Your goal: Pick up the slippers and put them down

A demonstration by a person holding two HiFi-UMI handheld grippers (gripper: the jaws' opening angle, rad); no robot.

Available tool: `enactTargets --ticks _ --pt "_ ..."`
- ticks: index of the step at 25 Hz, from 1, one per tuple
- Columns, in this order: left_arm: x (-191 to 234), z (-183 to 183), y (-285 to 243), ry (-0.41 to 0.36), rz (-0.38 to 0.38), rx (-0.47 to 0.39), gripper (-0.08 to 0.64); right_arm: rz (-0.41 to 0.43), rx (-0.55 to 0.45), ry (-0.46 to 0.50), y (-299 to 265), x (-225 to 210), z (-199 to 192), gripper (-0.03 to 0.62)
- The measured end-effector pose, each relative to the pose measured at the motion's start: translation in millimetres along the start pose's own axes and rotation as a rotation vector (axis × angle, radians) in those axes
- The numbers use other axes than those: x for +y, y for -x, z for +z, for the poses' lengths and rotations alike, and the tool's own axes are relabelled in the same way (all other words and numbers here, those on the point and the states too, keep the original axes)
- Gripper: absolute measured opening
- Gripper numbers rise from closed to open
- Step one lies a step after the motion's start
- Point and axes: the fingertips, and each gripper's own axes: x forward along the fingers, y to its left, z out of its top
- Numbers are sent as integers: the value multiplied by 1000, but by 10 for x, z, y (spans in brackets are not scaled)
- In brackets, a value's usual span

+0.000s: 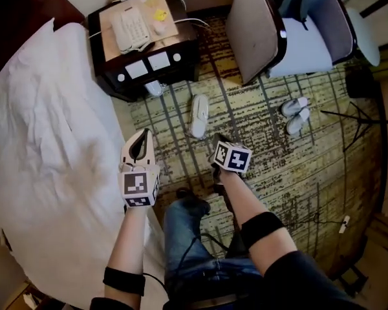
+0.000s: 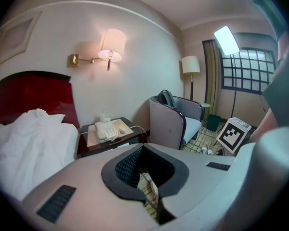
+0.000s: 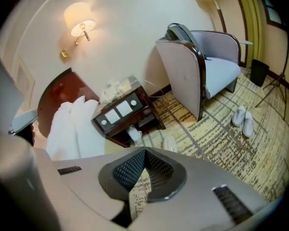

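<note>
Grey jaws on my left gripper [image 2: 143, 147] are pressed together, and nothing is between them. My right gripper [image 3: 145, 149] is the same: jaws together and empty. That makes two grippers, and neither holds a slipper. Both hang high over the carpet [image 1: 265, 147], just in front of my two legs. I think they are up there because no grab is going on right now.

One white slipper [image 1: 199, 115] lies flat on the carpet a bit past the grippers, between them and the nightstand [image 1: 181, 50]. It is alone and nothing touches it. I think it is either waiting to be picked up or has already been put down. I cannot tell which.

A small white thing [image 1: 154, 88] sits low at the foot of the nightstand. It could be the second slipper, but it is too tucked in to be sure.

Over to the right, near the armchair [image 1: 258, 31], two more white slippers or shoes [image 1: 295, 115] lie side by side and touching, like a tidy pair someone left there. So I count three for sure, maybe four.

One telephone [image 1: 130, 28] sits on top of the nightstand, close to the one bed [image 1: 45, 128] so a sleeper can reach it. One wall lamp [image 2: 111, 47] glows above.
</note>
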Motion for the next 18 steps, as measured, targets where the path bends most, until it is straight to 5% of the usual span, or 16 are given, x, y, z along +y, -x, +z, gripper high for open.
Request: enactTargets --ticks 7,18 --pt "22 931 1302 76 90 -13 0 119 -73 266 1643 729 760 2" --pt "186 1098 2416 166 187 -49 0 253 -148 532 2957 1210 984 2"
